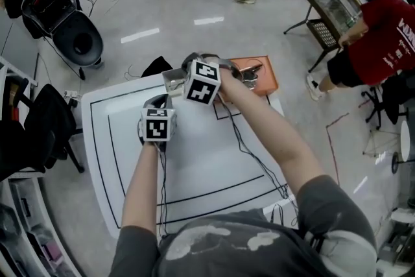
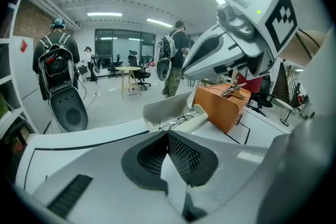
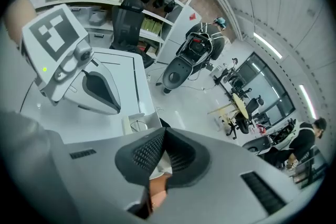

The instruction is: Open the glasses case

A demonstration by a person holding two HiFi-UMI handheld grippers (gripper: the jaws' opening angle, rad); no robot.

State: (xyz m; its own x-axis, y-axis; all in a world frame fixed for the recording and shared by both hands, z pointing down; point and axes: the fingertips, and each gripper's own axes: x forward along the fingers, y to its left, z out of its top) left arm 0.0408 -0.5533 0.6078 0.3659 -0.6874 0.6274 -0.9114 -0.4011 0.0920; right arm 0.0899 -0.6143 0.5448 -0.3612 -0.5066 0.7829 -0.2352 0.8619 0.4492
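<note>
The glasses case (image 2: 167, 105) lies near the far edge of the white table (image 1: 194, 165), just beside an orange box (image 2: 218, 108). The case is pale grey and open: its lid stands up behind the lower half, and thin-rimmed glasses (image 2: 181, 119) lie inside. The left gripper (image 2: 168, 136) is over the table, short of the case, with its black ribbed pads together and nothing between them. The right gripper (image 3: 164, 131) is above the case, and its pads also meet, empty.
</note>
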